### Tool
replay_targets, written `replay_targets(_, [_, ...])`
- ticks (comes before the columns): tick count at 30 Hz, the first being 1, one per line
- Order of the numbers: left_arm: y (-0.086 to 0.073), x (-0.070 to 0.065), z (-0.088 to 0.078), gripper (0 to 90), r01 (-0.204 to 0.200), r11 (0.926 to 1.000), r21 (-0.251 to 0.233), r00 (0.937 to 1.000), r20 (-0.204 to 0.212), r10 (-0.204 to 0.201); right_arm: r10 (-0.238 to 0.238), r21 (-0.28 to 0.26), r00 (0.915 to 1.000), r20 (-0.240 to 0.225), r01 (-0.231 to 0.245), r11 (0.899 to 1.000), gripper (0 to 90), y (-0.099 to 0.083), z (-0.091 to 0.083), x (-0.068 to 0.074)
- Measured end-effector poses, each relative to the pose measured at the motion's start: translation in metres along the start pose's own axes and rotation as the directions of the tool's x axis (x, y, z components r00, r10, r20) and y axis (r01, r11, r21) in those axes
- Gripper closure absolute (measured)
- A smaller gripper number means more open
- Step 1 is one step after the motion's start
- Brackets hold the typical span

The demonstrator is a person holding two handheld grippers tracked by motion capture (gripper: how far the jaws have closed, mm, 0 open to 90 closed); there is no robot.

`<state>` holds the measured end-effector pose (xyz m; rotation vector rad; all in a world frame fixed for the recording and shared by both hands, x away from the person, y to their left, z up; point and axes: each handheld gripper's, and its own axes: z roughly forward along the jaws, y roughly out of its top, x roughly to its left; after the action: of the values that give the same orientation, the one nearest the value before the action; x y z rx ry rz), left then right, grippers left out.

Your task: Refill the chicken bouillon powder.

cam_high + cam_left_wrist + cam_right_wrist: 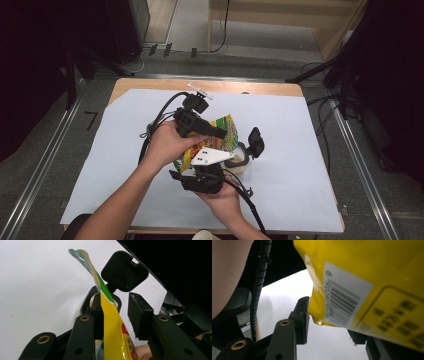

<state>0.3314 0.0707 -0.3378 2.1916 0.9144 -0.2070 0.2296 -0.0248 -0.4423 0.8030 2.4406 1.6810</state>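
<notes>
A yellow snack bag [226, 131] is held up over the white sheet [300, 165] at table centre, between both grippers; the left gripper [117, 312] and right gripper [332, 322] are each seen part open around it, grip uncertain

Near the frame's centre, on the sheet [125, 165] covering the tabletop [150, 84]: pouch [227, 131], between left tongs [220, 133] above and right tongs [176, 175] below. Just right of the pouch, a jar [240, 159] with its lid [256, 141] raised at upper right. Floor [45, 150] at far left.
</notes>
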Motion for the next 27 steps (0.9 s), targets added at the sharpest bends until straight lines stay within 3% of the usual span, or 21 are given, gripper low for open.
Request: replay_targets(27, [0.0001,0.0066,0.0008,68.3,0.027,0.9996,-0.002,0.9995,0.018,-0.027,-0.009,0.026,1.0,-0.001,0.009,1.0,60.8,0.0022,-0.0015,-0.0017])
